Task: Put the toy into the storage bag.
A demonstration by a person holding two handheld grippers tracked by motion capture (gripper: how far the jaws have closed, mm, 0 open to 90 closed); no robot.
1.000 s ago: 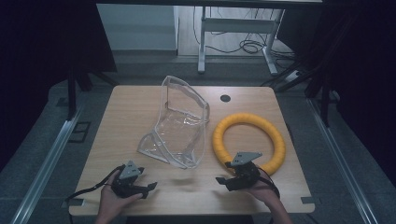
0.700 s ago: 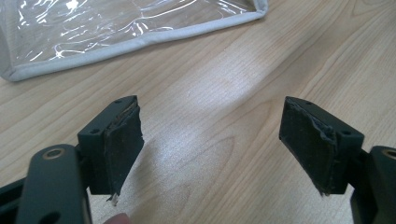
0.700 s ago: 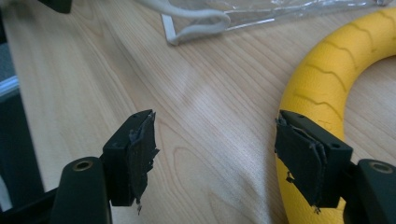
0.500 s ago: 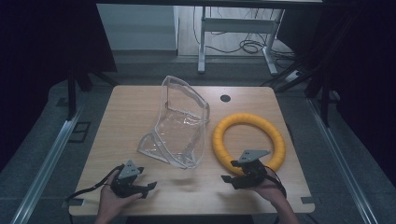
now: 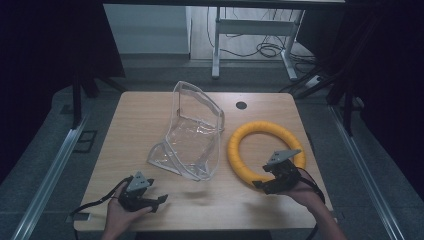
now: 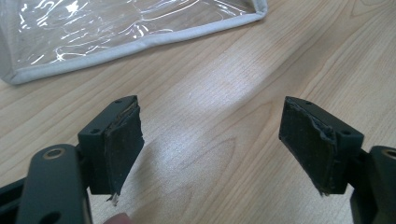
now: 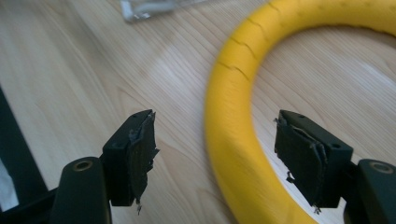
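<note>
A yellow foam ring [image 5: 262, 131] lies flat on the right half of the wooden table [image 5: 145, 120]. My right gripper [image 5: 258, 185] hovers over the ring's near rim, jaws open. In the right gripper view the ring [image 7: 233, 88] curves through the gap between the pads of that gripper [image 7: 219, 149], and neither pad touches it. A clear plastic pouch [image 5: 192, 135] with a grey hem stands slumped mid-table. Low near the front left edge, my left gripper [image 5: 161, 200] is open with nothing in it. Its own view has the left gripper [image 6: 212, 140] pointed at bare wood short of the pouch hem [image 6: 140, 42].
A dark grommet hole [image 5: 241, 105] sits near the table's far edge. Metal floor rails run along both sides of the table. A white desk frame [image 5: 216, 45] with loose cables stands beyond. Bare wood lies between the two grippers.
My right gripper has lifted and moved right and away from the front edge, over the ring's near rim. The left gripper has stayed put.
</note>
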